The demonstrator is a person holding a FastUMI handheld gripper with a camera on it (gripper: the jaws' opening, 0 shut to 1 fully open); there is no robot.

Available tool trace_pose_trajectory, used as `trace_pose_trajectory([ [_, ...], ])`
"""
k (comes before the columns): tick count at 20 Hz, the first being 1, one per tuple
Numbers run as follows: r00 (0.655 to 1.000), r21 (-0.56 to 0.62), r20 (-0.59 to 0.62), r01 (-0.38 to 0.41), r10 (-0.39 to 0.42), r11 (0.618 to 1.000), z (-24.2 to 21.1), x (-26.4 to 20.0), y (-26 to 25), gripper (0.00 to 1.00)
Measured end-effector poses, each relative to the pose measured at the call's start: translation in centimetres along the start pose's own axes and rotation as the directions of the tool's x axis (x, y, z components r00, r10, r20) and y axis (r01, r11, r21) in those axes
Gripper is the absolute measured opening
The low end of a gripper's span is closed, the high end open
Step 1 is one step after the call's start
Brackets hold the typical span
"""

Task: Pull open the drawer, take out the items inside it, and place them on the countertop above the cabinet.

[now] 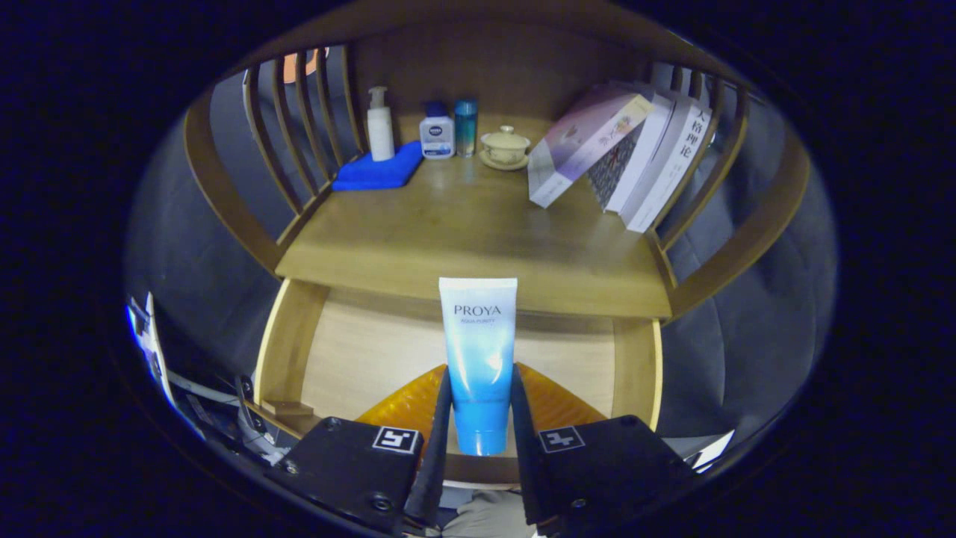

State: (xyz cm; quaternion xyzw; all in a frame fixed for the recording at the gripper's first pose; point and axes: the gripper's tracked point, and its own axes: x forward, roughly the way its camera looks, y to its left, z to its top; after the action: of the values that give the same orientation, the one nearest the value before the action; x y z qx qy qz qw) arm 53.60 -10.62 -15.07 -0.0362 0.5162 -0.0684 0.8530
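2 black fingers point(442, 418) of the gripper point(478, 418) pinch a blue-and-white tube point(478, 366) between them, 1 pressing on each side of its lower half. The tube stands upright, its long axis running straight away from the gripper: the blue cap end sits low between the fingers, and the flat white crimped end points up toward the table point(463, 239). It is held above the open drawer point(358, 351), whose pale wooden floor shows behind it, with the drawer's side walls to either side. An orange ribbed item point(556, 403) lies in the drawer just behind the fingers.

Beyond the tube, on the table above the drawer, a white pump bottle point(379, 127) stands on a folded blue cloth point(377, 170). Beside it are a small white bottle with a blue cap point(437, 133), a slim blue bottle point(465, 127) and a lidded cream cup on a saucer point(506, 146). 3 or so books point(620, 149) lean against the slatted right rail.
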Motion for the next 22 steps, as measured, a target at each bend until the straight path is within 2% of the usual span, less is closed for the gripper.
trace_pose_trajectory([
  [11,0.992,0.005,0.101,0.075,-0.075,0.997,8.7,5.8,0.6,0.45],
  [14,0.992,0.003,0.099,0.077,-0.077,0.997,9.7,8.0,1.8,0.45],
  [22,0.981,0.003,0.121,0.15,-0.149,0.989,11.3,11.4,1.6,0.45],
])
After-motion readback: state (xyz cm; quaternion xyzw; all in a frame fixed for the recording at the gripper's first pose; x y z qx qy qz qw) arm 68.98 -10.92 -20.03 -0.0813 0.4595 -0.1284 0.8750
